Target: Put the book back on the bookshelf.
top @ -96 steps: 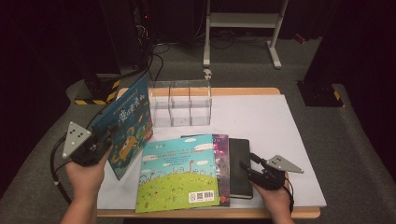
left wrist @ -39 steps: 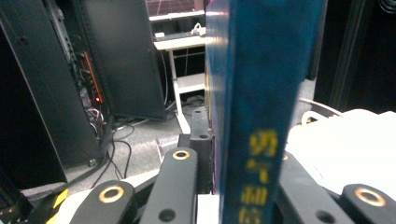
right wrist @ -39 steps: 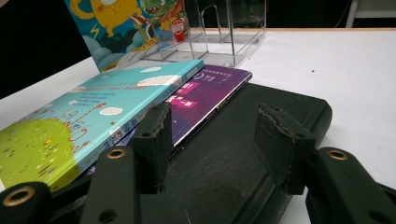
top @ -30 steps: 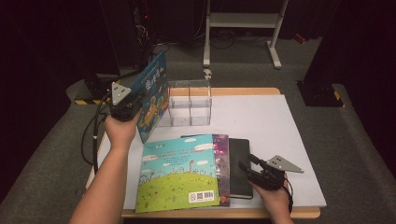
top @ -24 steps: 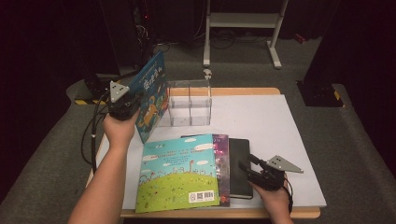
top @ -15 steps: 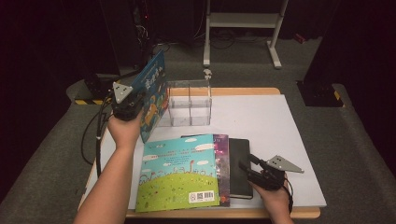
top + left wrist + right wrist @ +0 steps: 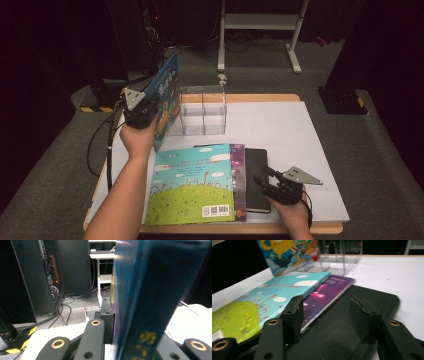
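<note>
Left gripper (image 7: 150,107) clamped on the blue picture book (image 7: 167,97), held upright at the clear acrylic organizer's (image 7: 202,110) left end. Thin, stiff, glossy hardcover: likely light but slippery, so grip near the spine. Right gripper (image 7: 325,315) half open, empty, over the black notebook (image 7: 352,322) under 2 flat books.

Dark lab, open server rack (image 7: 50,272), floor cables (image 7: 63,312)

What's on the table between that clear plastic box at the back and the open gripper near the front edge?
In the high view, a stack of three books lies between the clear box and the right gripper: green-and-blue picture book, purple book, black book.
</note>
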Demonstrator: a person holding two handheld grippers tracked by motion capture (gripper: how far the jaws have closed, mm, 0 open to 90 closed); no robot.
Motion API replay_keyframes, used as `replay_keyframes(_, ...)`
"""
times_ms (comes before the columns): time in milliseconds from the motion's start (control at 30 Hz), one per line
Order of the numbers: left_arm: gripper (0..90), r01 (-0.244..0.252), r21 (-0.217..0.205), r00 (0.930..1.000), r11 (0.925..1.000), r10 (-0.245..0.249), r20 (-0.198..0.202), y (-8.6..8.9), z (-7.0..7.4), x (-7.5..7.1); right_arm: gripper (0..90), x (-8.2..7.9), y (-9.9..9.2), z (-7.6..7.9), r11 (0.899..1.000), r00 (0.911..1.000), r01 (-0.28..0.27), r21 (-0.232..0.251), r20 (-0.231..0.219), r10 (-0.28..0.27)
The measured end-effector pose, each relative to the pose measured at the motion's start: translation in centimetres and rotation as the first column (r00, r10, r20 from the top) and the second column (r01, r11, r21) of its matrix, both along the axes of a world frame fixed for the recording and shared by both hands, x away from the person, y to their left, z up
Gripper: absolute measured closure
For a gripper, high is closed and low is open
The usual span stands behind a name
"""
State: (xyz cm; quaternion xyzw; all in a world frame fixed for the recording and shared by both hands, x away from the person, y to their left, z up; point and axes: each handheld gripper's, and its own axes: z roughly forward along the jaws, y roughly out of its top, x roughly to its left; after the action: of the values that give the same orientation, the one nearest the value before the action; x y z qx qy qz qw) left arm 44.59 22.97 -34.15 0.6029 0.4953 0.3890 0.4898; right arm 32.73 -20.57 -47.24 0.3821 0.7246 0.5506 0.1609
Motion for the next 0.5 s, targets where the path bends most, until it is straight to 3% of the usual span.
replay_keyframes(133,77.3,-0.011,-0.028,0.9999,0.9995,0.011,0.011,0.6,-0.3,-0.1,42.8,-0.5,1.3,0.0,0.998,0.9989,-0.045,-0.042,0.010,0.045)
replay_keyframes(300,76.3,-0.018,-0.015,0.9997,0.9997,0.019,0.015,1.0,-0.4,-0.2,40.4,-1.0,3.2,0.1,0.992,0.9942,-0.107,-0.060,-0.017,0.106)
replay_keyframes(333,76.5,-0.017,-0.018,0.9997,0.9997,0.017,0.015,1.1,-0.4,-0.2,40.4,-1.4,4.2,0.1,0.987,0.9918,-0.127,-0.101,-0.025,0.126)
replay_keyframes(400,76.6,-0.016,-0.015,0.9998,0.9998,0.016,0.015,1.1,-0.4,-0.2,40.4,-1.6,4.6,0.2,0.984,0.9910,-0.134,-0.119,-0.023,0.132)
replay_keyframes(433,76.7,-0.016,-0.008,0.9997,0.9998,0.016,0.016,1.1,-0.4,-0.2,39.9,-1.8,5.1,0.3,0.981,0.9856,-0.165,-0.107,-0.057,0.159)
replay_keyframes(500,76.8,-0.014,-0.005,0.9998,0.9999,0.014,0.017,1.1,-0.4,-0.2,39.9,-2.0,5.4,0.3,0.978,0.9839,-0.172,-0.115,-0.069,0.165)
